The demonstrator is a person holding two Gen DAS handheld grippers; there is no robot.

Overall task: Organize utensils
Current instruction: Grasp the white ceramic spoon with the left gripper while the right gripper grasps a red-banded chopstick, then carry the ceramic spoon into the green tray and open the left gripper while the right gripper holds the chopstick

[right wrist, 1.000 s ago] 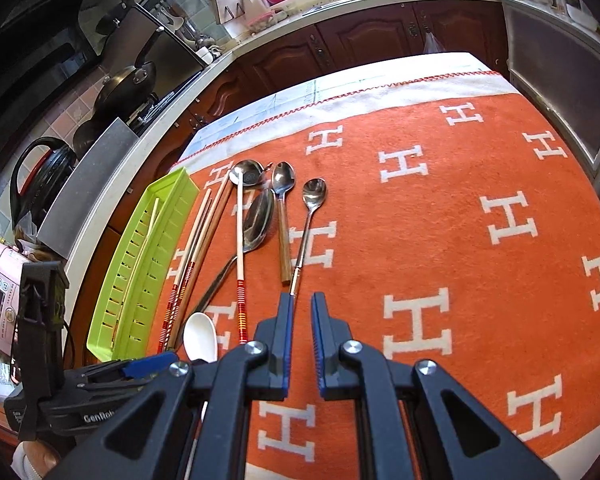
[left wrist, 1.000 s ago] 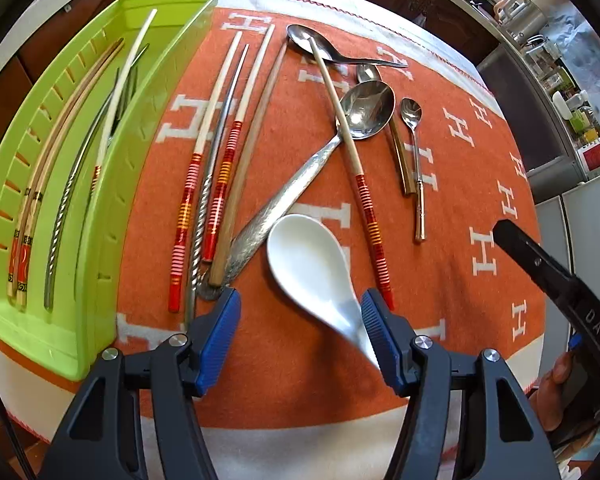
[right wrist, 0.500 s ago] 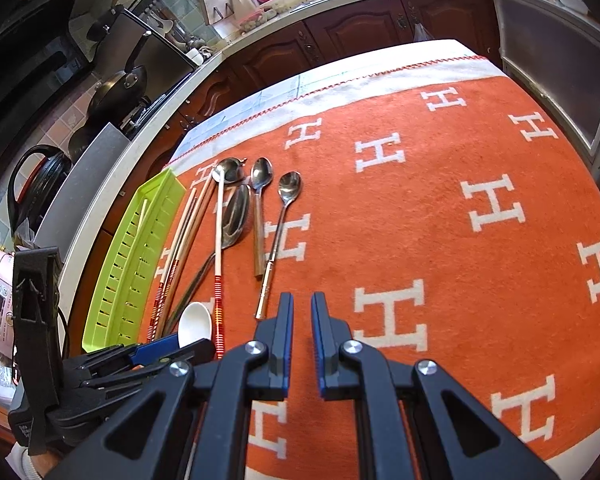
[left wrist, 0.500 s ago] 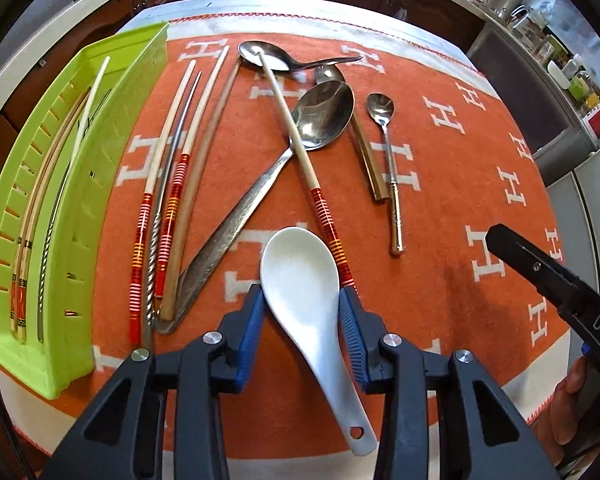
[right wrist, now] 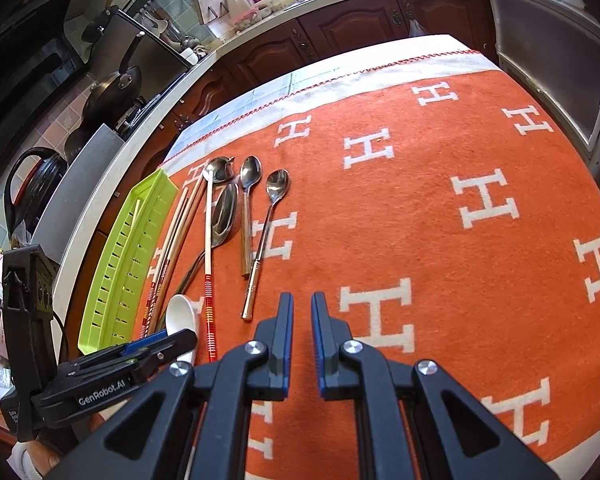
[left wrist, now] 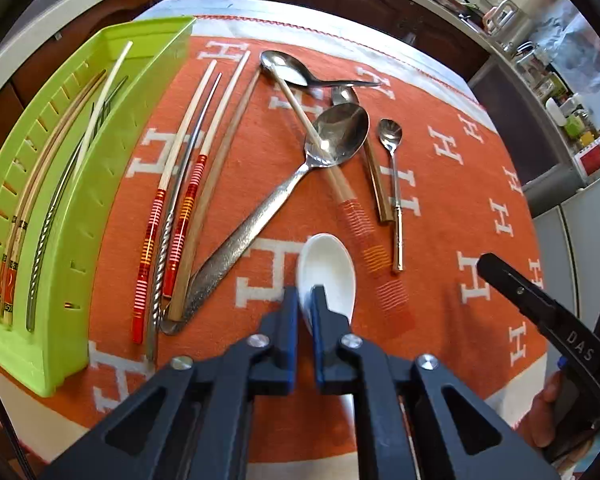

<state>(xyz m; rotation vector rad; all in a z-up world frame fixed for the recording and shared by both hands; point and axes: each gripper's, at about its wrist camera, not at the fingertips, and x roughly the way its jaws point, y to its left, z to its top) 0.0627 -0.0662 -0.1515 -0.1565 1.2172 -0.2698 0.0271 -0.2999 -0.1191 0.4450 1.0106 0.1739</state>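
Note:
A white ceramic spoon (left wrist: 332, 268) lies on the orange cloth in the left wrist view. My left gripper (left wrist: 305, 306) is closing, and its blue pads pinch the left rim of the spoon's bowl. From the right wrist view the same spoon (right wrist: 180, 312) shows under the left gripper (right wrist: 156, 346). My right gripper (right wrist: 298, 320) hovers over bare cloth, shut with nothing between its pads. Several chopsticks (left wrist: 180, 184) and metal spoons (left wrist: 340, 132) lie on the cloth. The green slotted tray (left wrist: 100, 200) at the left holds several chopsticks.
A red-striped chopstick (left wrist: 356, 220), blurred, lies across the large spoon just right of the white one. The right gripper's black body (left wrist: 540, 300) with a hand reaches in at the right. Kitchen counters and cabinets (right wrist: 340, 32) ring the table.
My left gripper moved forward over the white spoon and its jaws closed from wide open onto the bowl's rim. The striped chopstick beside it now looks blurred. The right gripper stayed put.

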